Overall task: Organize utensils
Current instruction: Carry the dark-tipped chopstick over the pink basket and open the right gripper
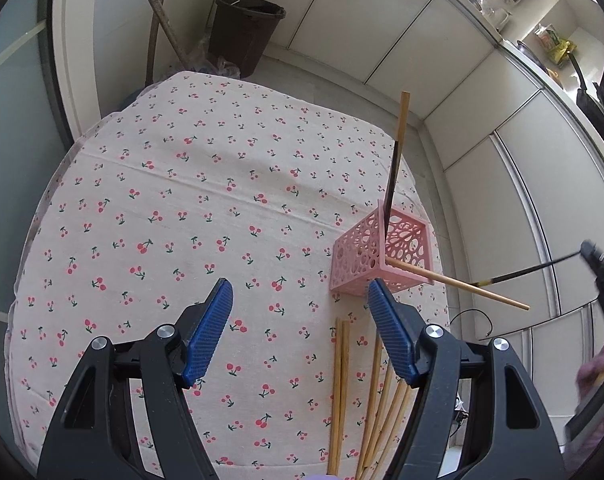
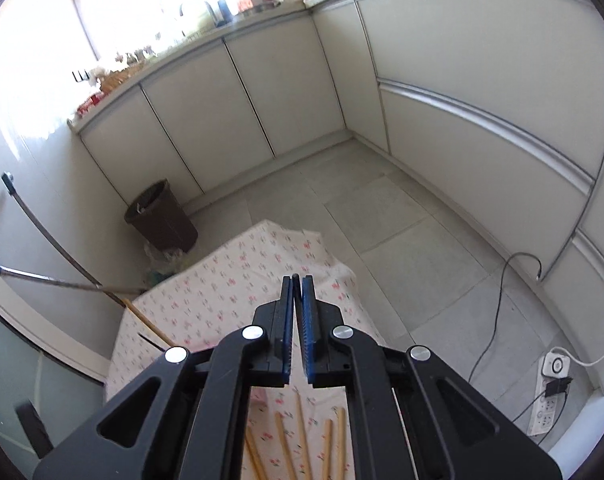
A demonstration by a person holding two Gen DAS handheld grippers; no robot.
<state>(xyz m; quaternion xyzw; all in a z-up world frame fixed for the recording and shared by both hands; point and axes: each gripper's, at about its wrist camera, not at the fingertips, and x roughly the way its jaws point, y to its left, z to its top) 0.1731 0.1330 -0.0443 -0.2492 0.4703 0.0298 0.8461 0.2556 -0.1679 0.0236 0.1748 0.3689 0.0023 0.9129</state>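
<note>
A pink perforated basket point(image 1: 362, 256) stands near the right edge of the cherry-print table point(image 1: 182, 200). A wooden chopstick point(image 1: 403, 120) and a black one point(image 1: 393, 176) stand in it, and another wooden one point(image 1: 462, 285) leans out to the right. Several wooden chopsticks point(image 1: 342, 380) point(image 2: 302, 428) lie loose on the cloth in front. My left gripper point(image 1: 301, 286) hangs open over the cloth beside the basket, with nothing between its pads. My right gripper point(image 1: 598, 268) point(image 2: 296, 280) is raised off to the right, shut on a black chopstick point(image 1: 530, 269) that points toward the basket.
A dark bin point(image 1: 244, 32) point(image 2: 162, 216) stands on the floor beyond the table, with mop handles point(image 1: 158, 20) leaning by it. White cabinets point(image 2: 262, 92) line the walls. A power strip point(image 2: 550, 396) and a cable point(image 2: 498, 312) lie on the floor to the right.
</note>
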